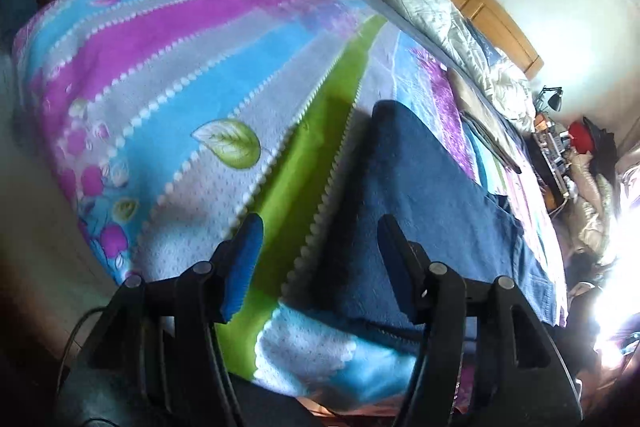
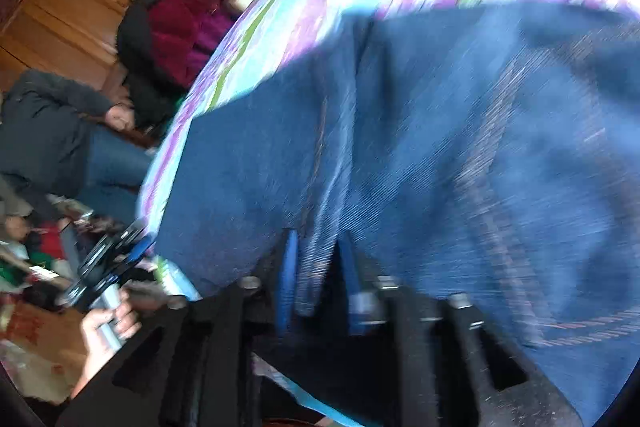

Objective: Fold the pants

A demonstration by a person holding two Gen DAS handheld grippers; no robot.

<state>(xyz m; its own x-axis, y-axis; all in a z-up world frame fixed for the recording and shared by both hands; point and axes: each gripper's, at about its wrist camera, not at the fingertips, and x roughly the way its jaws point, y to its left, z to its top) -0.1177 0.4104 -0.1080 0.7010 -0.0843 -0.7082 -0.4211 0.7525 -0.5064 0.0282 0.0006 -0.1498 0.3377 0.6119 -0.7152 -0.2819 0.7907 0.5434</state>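
A cluttered bedroom is filling the background, with a wooden wardrobe [image 2: 68, 3] standing against the wall and heaps of dark red and black clothing [image 2: 176, 27] piling up beside the bed. The bed itself is wearing a bright striped bedspread [image 1: 168, 75] in pink, blue, grey and green, with leaf and flower prints, and a pale quilt [image 1: 440, 15] is lying bunched along its far side. The blue denim pants [image 1: 432, 195] are lying spread on the bedspread, one leg reaching away toward the far edge. In the left wrist view the left claw [image 1: 320, 259] is hovering just above the bed with its blue-padded fingers [image 1: 244, 259] spread wide, gripping nothing, the green stripe and the near edge of the denim showing between them. Over in the right wrist view, which is blurring heavily, the right claw [image 2: 320, 267] is pinching a fold of the pants [image 2: 440, 147], the fabric bunching up between its two blue pads [image 2: 289, 267]. The denim is filling most of that view, with orange stitching showing on it. At the lower left of that view a hand [image 2: 106, 331] is gripping the handle of the left claw [image 2: 116, 259]. A person in a dark jacket [image 2: 44, 123] is sitting beyond the bed.
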